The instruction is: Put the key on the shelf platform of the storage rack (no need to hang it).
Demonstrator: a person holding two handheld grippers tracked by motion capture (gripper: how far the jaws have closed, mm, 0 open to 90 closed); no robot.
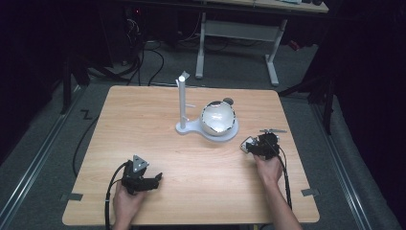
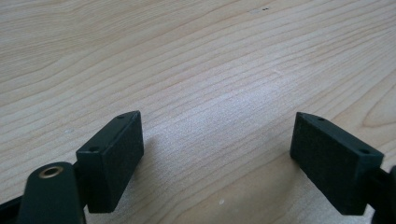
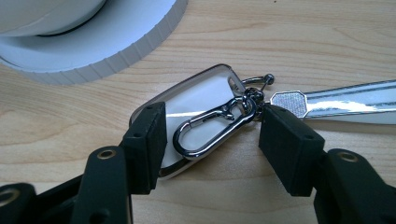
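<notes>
A key bunch lies on the wooden table point(image 1: 191, 163) by the right edge: a clear-cased fob point(image 3: 196, 93), a silver carabiner clip point(image 3: 210, 126) and a flat silver key point(image 3: 336, 105). My right gripper point(image 3: 215, 140) stands open over it, with the carabiner between the two pads and neither pad pressing on it. In the high view the right gripper point(image 1: 261, 143) sits just right of the fob point(image 1: 247, 144). My left gripper point(image 2: 217, 154) is open above bare wood, low at the front left of the table point(image 1: 155, 179).
A white stand with an upright post point(image 1: 182, 103) and a round base holds a shiny bowl point(image 1: 218, 117) at the table's middle back; its ribbed base rim point(image 3: 107, 42) lies just beyond the fob. A desk frame and cables stand on the floor behind.
</notes>
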